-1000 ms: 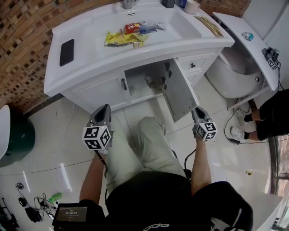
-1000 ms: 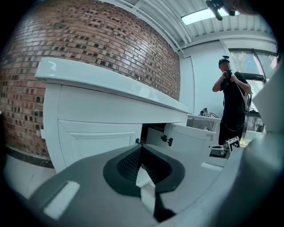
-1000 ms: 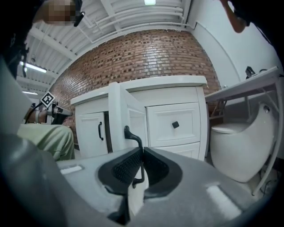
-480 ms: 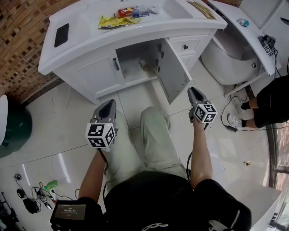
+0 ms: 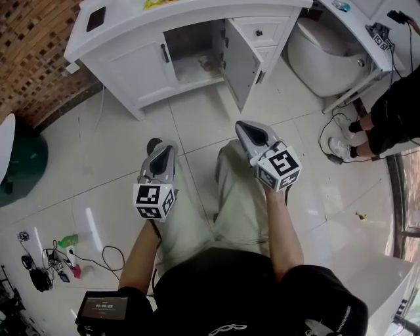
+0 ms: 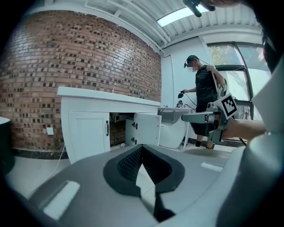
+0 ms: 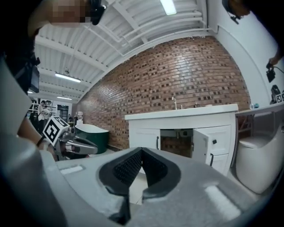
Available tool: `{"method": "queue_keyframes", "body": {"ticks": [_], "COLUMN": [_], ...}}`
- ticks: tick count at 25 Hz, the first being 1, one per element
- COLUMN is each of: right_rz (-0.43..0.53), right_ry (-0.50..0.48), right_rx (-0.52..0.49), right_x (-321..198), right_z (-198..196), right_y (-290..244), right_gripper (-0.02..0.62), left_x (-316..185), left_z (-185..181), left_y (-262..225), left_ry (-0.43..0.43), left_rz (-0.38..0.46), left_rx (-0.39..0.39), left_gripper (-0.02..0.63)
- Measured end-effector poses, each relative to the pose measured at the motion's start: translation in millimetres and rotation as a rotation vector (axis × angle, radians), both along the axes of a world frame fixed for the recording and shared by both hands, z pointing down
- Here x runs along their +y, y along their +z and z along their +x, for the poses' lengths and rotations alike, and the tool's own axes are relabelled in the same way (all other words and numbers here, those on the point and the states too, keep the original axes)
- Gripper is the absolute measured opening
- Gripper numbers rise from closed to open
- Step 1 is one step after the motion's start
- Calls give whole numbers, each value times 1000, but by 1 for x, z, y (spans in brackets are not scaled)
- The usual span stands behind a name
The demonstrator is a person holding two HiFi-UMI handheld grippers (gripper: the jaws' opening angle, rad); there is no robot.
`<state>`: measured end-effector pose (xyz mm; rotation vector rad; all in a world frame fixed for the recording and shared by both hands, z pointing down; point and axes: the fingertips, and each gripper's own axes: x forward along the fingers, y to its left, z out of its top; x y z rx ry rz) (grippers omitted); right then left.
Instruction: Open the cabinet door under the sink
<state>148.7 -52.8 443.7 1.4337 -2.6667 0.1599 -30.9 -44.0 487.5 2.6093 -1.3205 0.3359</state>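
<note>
The white sink cabinet [image 5: 131, 72] stands at the top of the head view. Its right door [image 5: 241, 51] hangs open on a dark inside [image 5: 193, 49], and its left door [image 5: 134, 65] is closed. In the two gripper views the open door [image 6: 146, 128] [image 7: 199, 144] shows far ahead. My left gripper [image 5: 165, 149] [image 6: 141, 146] is over my left knee, well back from the cabinet, shut on nothing. Over my right knee my right gripper [image 5: 244, 126] [image 7: 142, 150] sits a little higher, also shut and empty.
A white toilet [image 5: 321, 56] stands right of the cabinet, with a person [image 5: 387, 111] beside it. A dark green tub [image 5: 20, 164] is at the left edge. Cables [image 5: 46, 262] lie on the tiled floor at lower left. A black phone [image 5: 96, 18] rests on the counter.
Both grippers have drawn back from the cabinet and now sit over my knees. The cabinet has slid to the top of the head view. The right gripper has come up nearer the camera.
</note>
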Motion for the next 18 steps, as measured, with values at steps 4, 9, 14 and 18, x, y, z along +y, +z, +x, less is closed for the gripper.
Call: {"method": "queue_keyframes", "body": {"ticks": [4,9,14,18], "right_rz": [-24,-32,-104,-119], "right_ry": [-51,-75,-53,-57], "right_rx": [-11,57,43,120], "right_x": [64,125,140,154], "right_z": [-22,-42,-21,-25], "right_y": [3,19,33,38], "right_gripper": [-8,-8,-8,-8], "left_x": [54,95,108,119], "left_z": [4,-3,-23,-25], "left_y": [-1,-19,-32,-31], "left_ry": [1,10,-24,-28], "left_rz": [32,22,26,30], "left_rx": [-19,30,161,209], "left_gripper": [17,17,17,17]}}
